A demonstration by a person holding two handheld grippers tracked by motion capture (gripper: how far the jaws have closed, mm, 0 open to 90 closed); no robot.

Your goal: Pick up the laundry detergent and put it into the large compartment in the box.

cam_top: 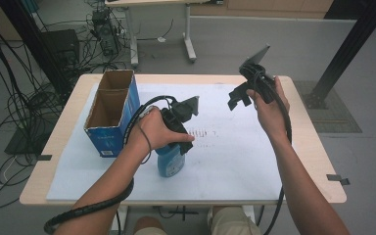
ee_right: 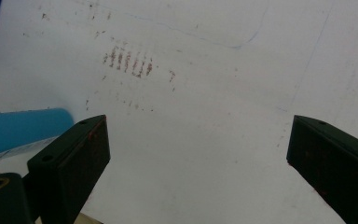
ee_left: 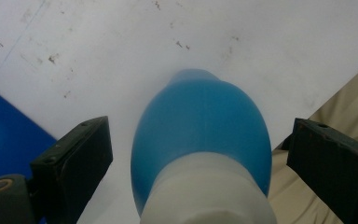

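A blue bottle (cam_top: 171, 160) with a white cap stands on the white sheet (cam_top: 235, 161) near the front of the desk (cam_top: 308, 147). The left gripper (cam_top: 176, 128) is right above it. In the left gripper view, its jaws are spread wide, one on each side of the bottle (ee_left: 200, 130), and neither one touches it. They hold nothing.

The right gripper (cam_top: 247, 93) is up in the air on the far right, well apart from the bottle. Its jaws are wide apart too, with just the sheet (ee_right: 205, 140) under them.

A blue box (cam_top: 111, 115) with its top open stands to the left of the bottle, near it.

What could go wrong? The bottle is tall and stands alone. If one jaw bumps it first, it may tip over or slide away. If the jaws close only on the smooth cap, the bottle might slip out.
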